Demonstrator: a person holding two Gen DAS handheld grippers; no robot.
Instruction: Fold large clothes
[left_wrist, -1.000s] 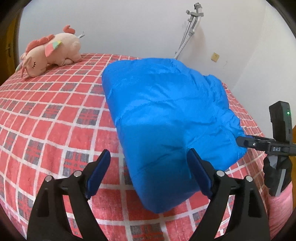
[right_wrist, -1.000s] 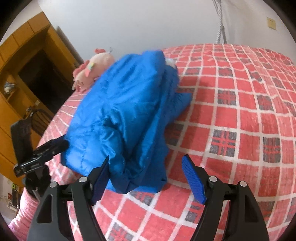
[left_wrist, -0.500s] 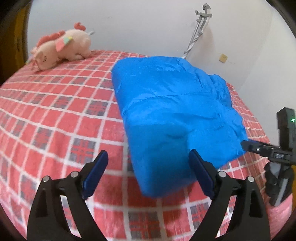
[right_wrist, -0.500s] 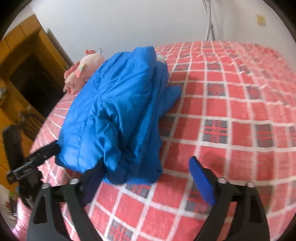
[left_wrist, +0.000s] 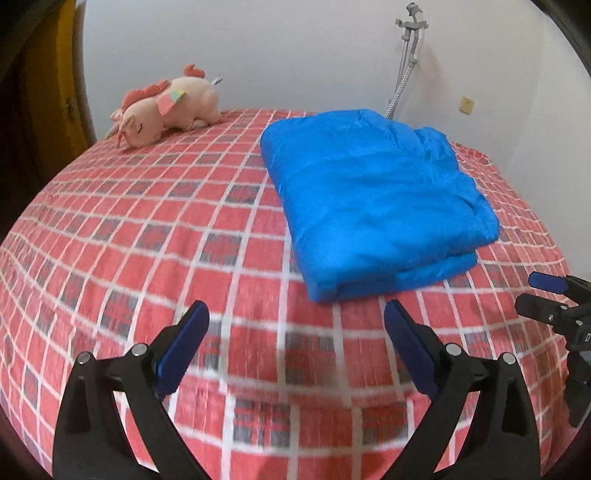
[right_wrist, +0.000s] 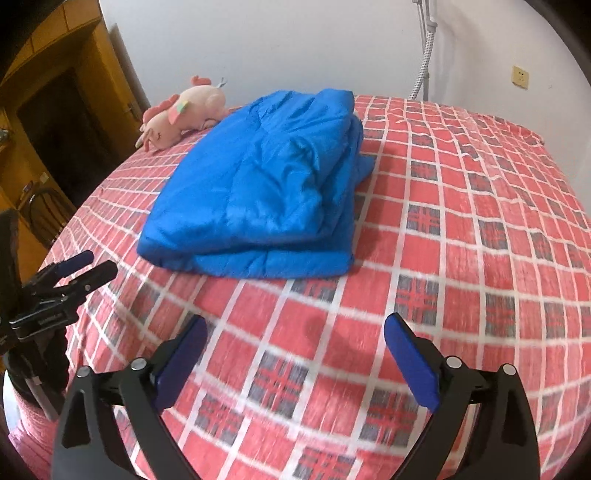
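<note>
**Folded blue jacket on checked bed, both grippers clear of it**

White-walled room, bed covered by a red checked bedspread with white grid lines and grey squares (left_wrist: 155, 236). Landmark: the puffy bright-blue quilted jacket (left_wrist: 373, 199), folded into a thick layered rectangle, lying flat on the bedspread toward the far half of the bed. Folded edges stack on the near side; looser rumpled layers on its right side in the right wrist view.

Pink plush unicorn toy with coral mane (left_wrist: 166, 107) lies on its side beyond the jacket to the left, near the wall, apart from it. Grey metal crutch (left_wrist: 406, 55) leans against the wall behind the jacket. Yellowish wall socket (right_wrist: 520, 76) on the wall right of the crutch. Wooden cabinet with dark opening (right_wrist: 55, 122) far left of the jacket.

Left gripper (left_wrist: 295, 343) sits in front of the jacket, jaws opening, already spread wide, only bedspread between the blue pads. Right gripper (right_wrist: 295, 350) also in front of the jacket, jaws opening wide, nothing between them. Neither touches the jacket.
</note>
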